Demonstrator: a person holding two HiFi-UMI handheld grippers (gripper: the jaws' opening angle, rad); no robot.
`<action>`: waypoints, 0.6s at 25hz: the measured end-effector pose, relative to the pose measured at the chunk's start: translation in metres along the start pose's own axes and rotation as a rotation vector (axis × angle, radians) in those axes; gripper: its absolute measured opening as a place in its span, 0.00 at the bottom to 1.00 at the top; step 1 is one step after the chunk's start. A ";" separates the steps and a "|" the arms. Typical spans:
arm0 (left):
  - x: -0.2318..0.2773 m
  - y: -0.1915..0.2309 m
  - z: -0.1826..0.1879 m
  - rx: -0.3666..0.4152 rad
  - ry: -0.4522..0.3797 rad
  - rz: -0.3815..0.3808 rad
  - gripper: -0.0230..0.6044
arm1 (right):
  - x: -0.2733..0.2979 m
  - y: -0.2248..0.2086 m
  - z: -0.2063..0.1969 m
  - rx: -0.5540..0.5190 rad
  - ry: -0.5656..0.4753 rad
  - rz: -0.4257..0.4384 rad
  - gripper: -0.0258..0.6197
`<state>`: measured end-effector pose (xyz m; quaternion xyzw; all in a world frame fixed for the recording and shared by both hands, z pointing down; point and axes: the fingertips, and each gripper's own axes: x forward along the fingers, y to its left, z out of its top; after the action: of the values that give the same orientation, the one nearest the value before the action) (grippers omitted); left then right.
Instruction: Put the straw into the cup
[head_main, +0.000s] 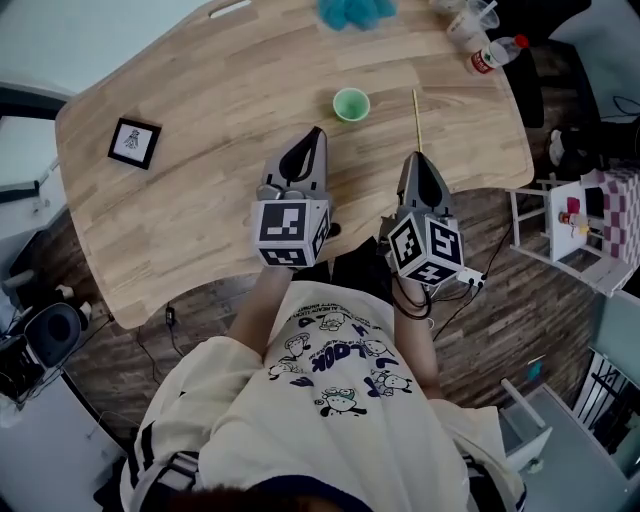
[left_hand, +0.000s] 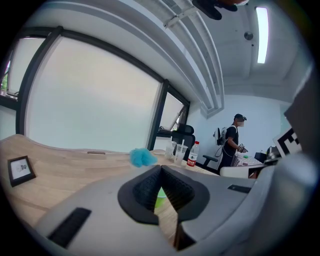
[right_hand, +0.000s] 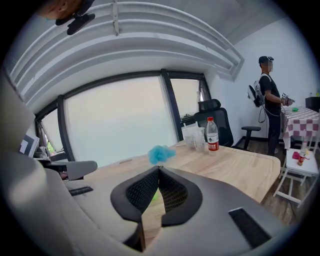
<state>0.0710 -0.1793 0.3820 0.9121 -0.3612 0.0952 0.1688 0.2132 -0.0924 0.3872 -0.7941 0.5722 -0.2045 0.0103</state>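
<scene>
A small green cup (head_main: 351, 104) stands upright on the wooden surface (head_main: 200, 110), and everything else is placed from it. The straw (head_main: 416, 120), thin and pale, lies flat on the surface to the right of the cup, apart from it, with one end pointing toward the person. The right gripper (head_main: 417, 157) sits on the person's side of the cup and to its right, its tip just at the straw's near end; in the right gripper view its fingers (right_hand: 142, 192) are pressed together at the tips with nothing between them. The left gripper (head_main: 317, 132) is on the near side of the cup, slightly to its left, and its fingers (left_hand: 145, 190) are also together and hold nothing. A framed picture (head_main: 134, 142) lies far left of the cup. A blue fluffy thing (head_main: 355, 12) lies beyond the cup, and a bottle (head_main: 493, 55) lies beyond it to the right.
</scene>
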 end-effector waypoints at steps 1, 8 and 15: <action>0.001 0.002 -0.001 -0.002 0.002 0.006 0.09 | 0.003 -0.001 -0.001 -0.002 0.005 0.003 0.03; 0.010 0.017 -0.007 -0.017 0.022 0.067 0.09 | 0.027 -0.014 -0.001 -0.007 0.041 0.014 0.03; 0.027 0.027 -0.021 -0.035 0.073 0.123 0.09 | 0.053 -0.027 -0.008 -0.010 0.093 0.023 0.03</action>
<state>0.0705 -0.2069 0.4155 0.8810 -0.4117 0.1324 0.1917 0.2489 -0.1293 0.4178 -0.7772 0.5822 -0.2381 -0.0179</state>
